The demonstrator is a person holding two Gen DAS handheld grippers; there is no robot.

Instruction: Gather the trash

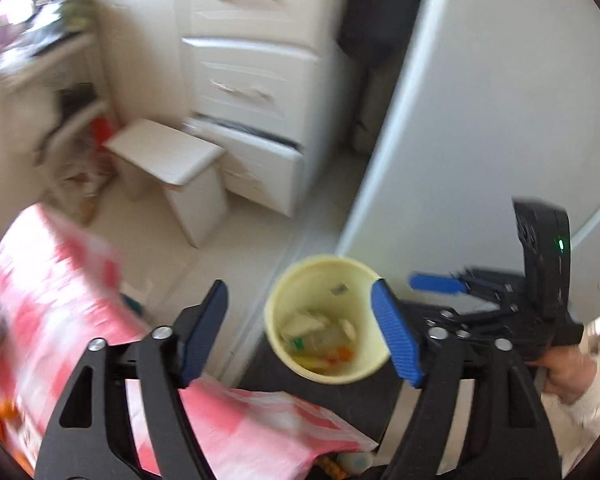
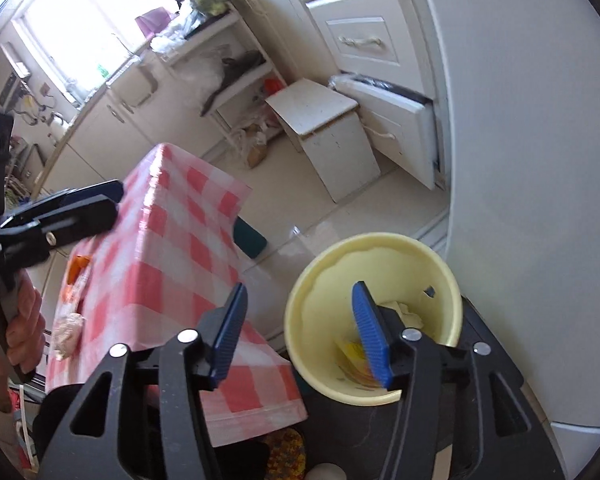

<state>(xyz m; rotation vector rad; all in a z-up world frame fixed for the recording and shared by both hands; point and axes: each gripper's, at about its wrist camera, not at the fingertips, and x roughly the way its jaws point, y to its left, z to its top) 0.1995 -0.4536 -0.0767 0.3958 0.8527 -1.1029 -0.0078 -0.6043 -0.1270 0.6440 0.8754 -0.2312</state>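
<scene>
A pale yellow bin (image 1: 364, 280) (image 2: 432, 264) stands on a dark surface beside a white appliance. It holds trash (image 1: 320, 336) (image 2: 358, 354): crumpled paper and coloured wrappers. My left gripper (image 1: 300, 332) hovers over the bin's left rim, open, with nothing between its blue pads. My right gripper (image 2: 300, 334) is open too, its right finger (image 2: 370, 340) over the bin's inside and the left one above the table's corner. Each gripper shows in the other's view, the right gripper (image 1: 448, 280) at the right and the left gripper (image 2: 100, 200) at the left, both held by a hand.
A table with a pink-and-white checked cloth (image 2: 172, 248) (image 1: 40, 300) stands left of the bin, with an orange packet (image 2: 78, 268) and a clear bag (image 2: 66, 332) on it. Behind are white drawers (image 1: 252, 80), a small white stool (image 2: 320, 108) and a tall white appliance (image 2: 520, 160).
</scene>
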